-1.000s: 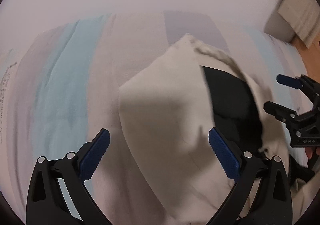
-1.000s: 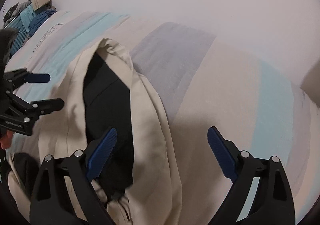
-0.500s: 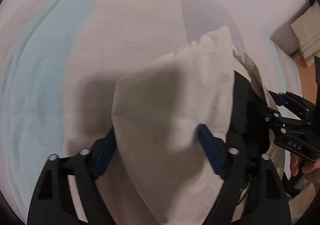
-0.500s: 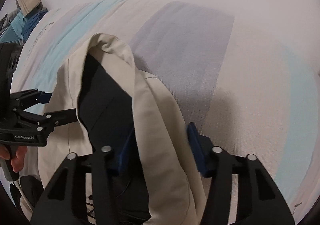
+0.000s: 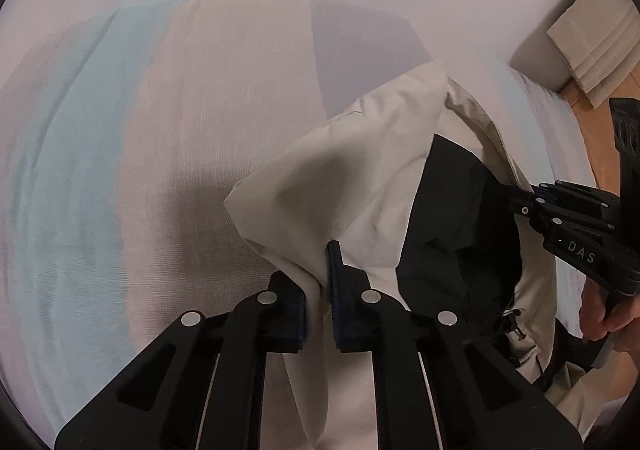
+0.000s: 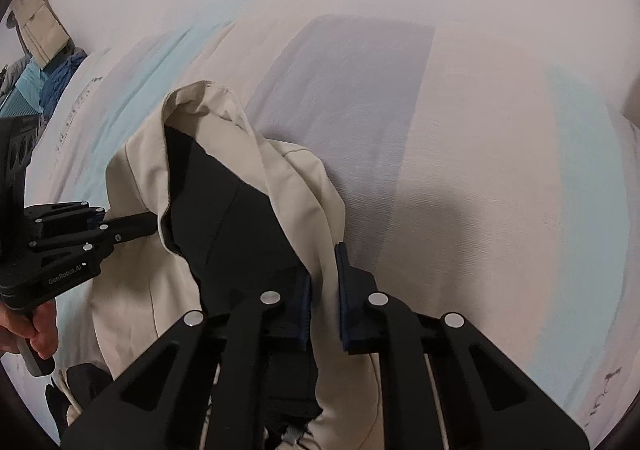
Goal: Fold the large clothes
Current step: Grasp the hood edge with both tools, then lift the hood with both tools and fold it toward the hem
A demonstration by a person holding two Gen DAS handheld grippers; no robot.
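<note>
Two handheld grippers pinch opposite edges of a beige jacket with black lining over a pastel striped bed.

The left gripper (image 5: 318,298) has its jaws clenched on the beige cotton jacket (image 5: 360,178); the right gripper (image 6: 323,302) grasps the other front edge. Both holds likely keep the jacket spread so a fold can be laid evenly. The jacket runs lengthwise away from both jaws, its far end pointing toward the wall, resting on the bed cover (image 6: 500,154).
</note>
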